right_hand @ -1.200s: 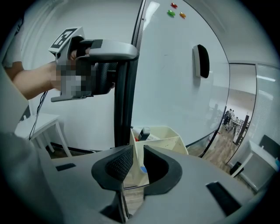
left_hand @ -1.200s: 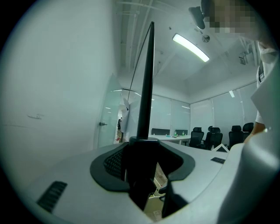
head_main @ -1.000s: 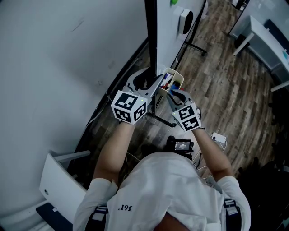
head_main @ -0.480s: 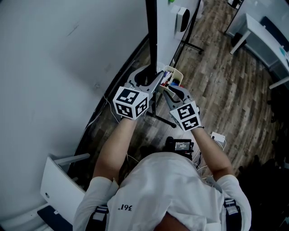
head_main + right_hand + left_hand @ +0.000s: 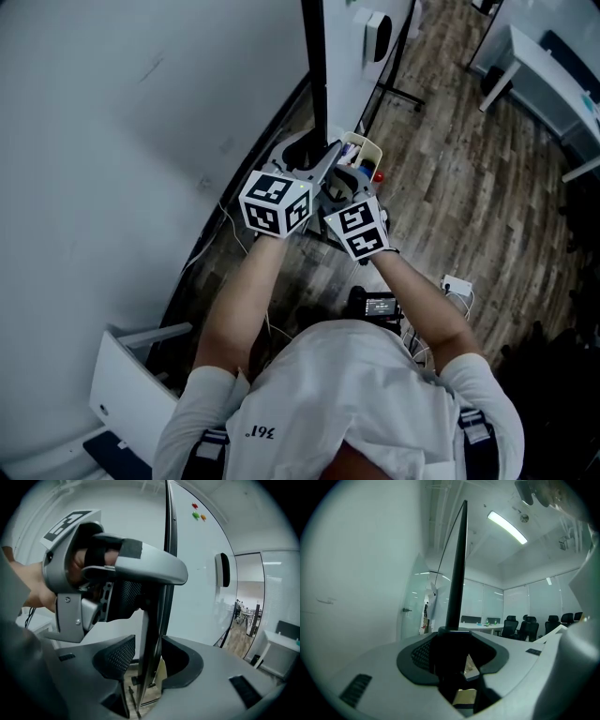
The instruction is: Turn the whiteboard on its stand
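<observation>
The whiteboard point(image 5: 349, 70) stands edge-on, its black frame edge point(image 5: 314, 75) running up the head view. My left gripper point(image 5: 323, 161) is shut on that frame edge near the bottom; in the left gripper view the black frame point(image 5: 457, 573) fills the space between the left gripper's point(image 5: 457, 670) jaws. My right gripper point(image 5: 339, 186) sits close beside it, just to the right. Its jaws are opening, and in the right gripper view the frame edge point(image 5: 168, 531) passes between the right gripper's point(image 5: 146, 667) jaws with a gap on each side. The left gripper point(image 5: 117, 569) shows just above.
A beige pen tray point(image 5: 364, 152) hangs below the board by the grippers. An eraser point(image 5: 378, 33) and small magnets point(image 5: 197, 509) sit on the board face. Stand legs point(image 5: 398, 94) reach across the wood floor. A grey wall point(image 5: 112, 141) lies left, a desk point(image 5: 548, 66) far right.
My right gripper has moved left to the board's edge, close against the left gripper, and its jaws have opened. The left gripper kept its hold and shifted slightly up.
</observation>
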Tool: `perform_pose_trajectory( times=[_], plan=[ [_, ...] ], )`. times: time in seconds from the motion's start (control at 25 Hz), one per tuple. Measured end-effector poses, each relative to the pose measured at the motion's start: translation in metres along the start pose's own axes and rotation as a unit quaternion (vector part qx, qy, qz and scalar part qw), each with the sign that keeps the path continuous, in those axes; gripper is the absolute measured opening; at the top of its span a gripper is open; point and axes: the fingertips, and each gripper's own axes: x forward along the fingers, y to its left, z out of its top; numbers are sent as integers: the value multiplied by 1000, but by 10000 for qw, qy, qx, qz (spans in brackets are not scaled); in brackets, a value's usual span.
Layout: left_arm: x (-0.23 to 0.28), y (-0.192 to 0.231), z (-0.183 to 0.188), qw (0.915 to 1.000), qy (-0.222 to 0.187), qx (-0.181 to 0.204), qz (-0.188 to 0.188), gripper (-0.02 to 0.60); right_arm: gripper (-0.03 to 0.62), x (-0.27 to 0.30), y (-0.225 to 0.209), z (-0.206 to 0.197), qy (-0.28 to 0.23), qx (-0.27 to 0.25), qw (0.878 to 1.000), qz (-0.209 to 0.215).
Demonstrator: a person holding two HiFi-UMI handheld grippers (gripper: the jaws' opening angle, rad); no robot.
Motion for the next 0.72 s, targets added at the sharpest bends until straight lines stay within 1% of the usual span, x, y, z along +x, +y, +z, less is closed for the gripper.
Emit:
perform_pose_trajectory(
  times=[0.28, 0.4, 0.72],
  plan=[
    [7, 4, -2, 10000, 45, 47, -57, 198, 176, 22, -14, 2, 3, 312, 9987, -405],
    [11, 7, -4, 9999, 47, 74, -72, 196, 178, 26, -19, 1, -25, 344, 9986, -400],
    [29, 19, -7, 9999, 128, 46, -92, 196, 183, 41, -35, 0, -52, 182, 9992, -352]
  ],
)
